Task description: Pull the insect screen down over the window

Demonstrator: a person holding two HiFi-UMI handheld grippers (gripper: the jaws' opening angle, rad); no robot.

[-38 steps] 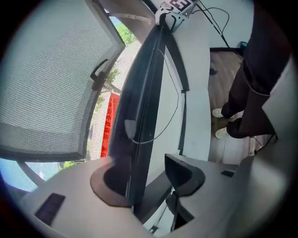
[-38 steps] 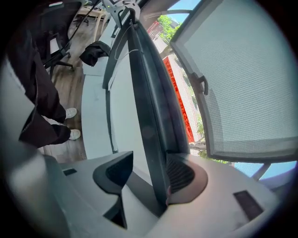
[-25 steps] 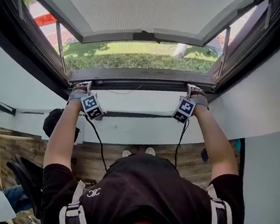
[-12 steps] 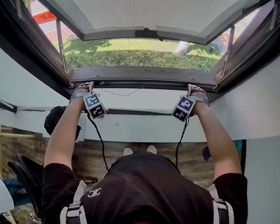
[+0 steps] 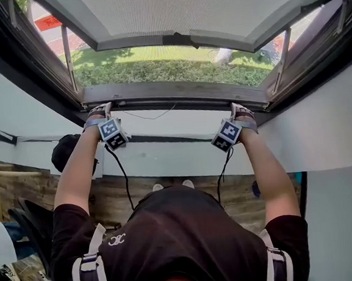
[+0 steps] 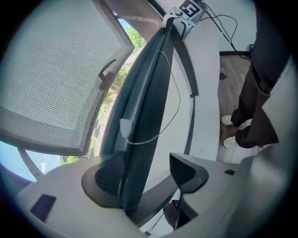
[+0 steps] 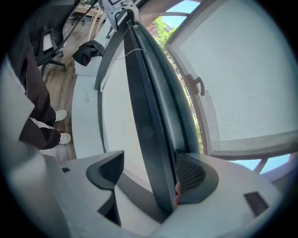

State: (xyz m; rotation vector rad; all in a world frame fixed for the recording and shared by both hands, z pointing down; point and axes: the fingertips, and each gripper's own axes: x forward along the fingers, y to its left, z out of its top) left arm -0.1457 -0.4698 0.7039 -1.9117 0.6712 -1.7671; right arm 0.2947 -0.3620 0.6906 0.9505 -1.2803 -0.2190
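A dark bar (image 5: 172,94) runs along the near edge of the window opening. Beyond it a framed mesh panel (image 5: 170,9) tilts outward over grass. My left gripper (image 5: 100,108) sits at the bar's left end and my right gripper (image 5: 242,108) at its right end. In the left gripper view the bar (image 6: 149,93) passes between the jaws of the left gripper (image 6: 146,176), lying against the outer pad with a gap to the inner one. In the right gripper view the jaws of the right gripper (image 7: 150,173) are opening around the bar (image 7: 149,116), and the inner pad stands apart from it.
A thin cord (image 6: 174,107) loops off the bar over the white wall below. The mesh panel has a small handle (image 7: 199,86). Side stays (image 5: 281,60) hold the panel out. Below are a wood floor, the person's shoes (image 5: 168,185) and a dark chair (image 5: 67,153).
Both grippers stay at the ends of the bar. The view has drifted slightly, so the window and hands sit a little higher and further left.
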